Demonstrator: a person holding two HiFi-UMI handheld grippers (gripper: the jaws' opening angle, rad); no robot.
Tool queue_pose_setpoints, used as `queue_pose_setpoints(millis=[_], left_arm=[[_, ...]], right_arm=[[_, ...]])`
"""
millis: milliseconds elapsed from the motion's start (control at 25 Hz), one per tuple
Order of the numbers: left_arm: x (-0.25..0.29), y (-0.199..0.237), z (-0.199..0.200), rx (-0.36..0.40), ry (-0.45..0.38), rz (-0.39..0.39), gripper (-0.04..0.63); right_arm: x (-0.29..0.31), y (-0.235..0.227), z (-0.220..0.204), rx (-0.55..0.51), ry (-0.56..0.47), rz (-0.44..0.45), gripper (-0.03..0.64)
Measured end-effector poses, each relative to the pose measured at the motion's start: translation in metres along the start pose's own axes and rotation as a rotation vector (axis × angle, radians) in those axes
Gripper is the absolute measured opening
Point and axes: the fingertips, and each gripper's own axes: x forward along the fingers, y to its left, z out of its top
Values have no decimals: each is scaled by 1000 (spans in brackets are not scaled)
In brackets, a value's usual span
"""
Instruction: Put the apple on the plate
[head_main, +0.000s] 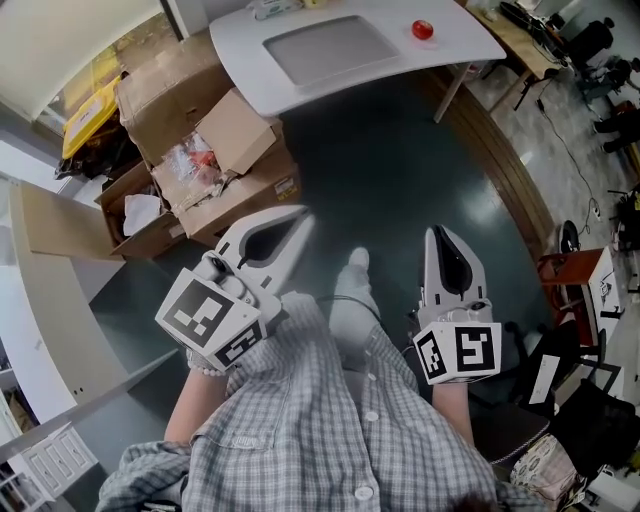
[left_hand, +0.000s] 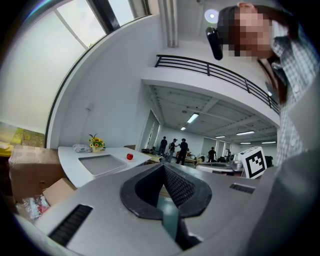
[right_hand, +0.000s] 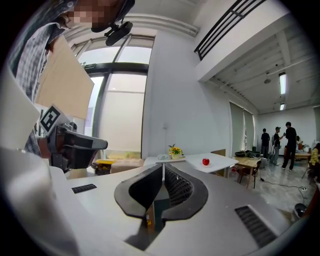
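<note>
A: Status on apple (head_main: 422, 29)?
B: Sitting on white tabletop (head_main: 455, 48), far right end, just right of grey inset tray (head_main: 330, 48). Well apart from both grippers. Not touched yet.
A: Fingers?
B: On left gripper (head_main: 300, 214), fingers together, tips meeting, nothing between. Same on right gripper (head_main: 437, 232): pressed together, empty. Both held low by the torso, pointing toward the tabletop across open floor.
A: And the plate?
B: Not made out in any view. Too far off to tell.
A: Step in hand?
B: Approach, by judgement. Need to walk up first. Cardboard boxes (head_main: 215, 150) sit left of the path, so keep right. Right gripper on the apple's side, so likely the better pick.
A: Tips for the grasp?
B: Spread fingers before arriving, not at the fruit. Come in level, straddle the widest part, close gently. Round and smooth, so prone to rolling toward the tabletop edge if nudged. Locate plate before lifting.
</note>
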Motion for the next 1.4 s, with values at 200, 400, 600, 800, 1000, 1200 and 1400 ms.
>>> queue_pose_setpoints(millis=[200,400,600,800,1000,1200,1400], left_arm=[[23,22,3,-25,-8,49,9],[53,42,16,0,-16,103,9],[85,65,35,-16,-59,183,9],[119,87,49,-27,-96,249,9],[155,98,59,-16,-126,286,9],[182,101,58,-21,-127,317,9],[200,106,53,-12,-87,324,9]], right_arm=[[33,-17,-8,11,21,38,29],[82,-36,6,-4,3,104,29],[130,-57,21,-31,-18,198,29],[176,-84,31,-50,-30,263,29],[210,-114,37,-65,-46,299,29],[232,-138,34,-64,-40,321,29],[243,-149,20,-28,-14,324,29]])
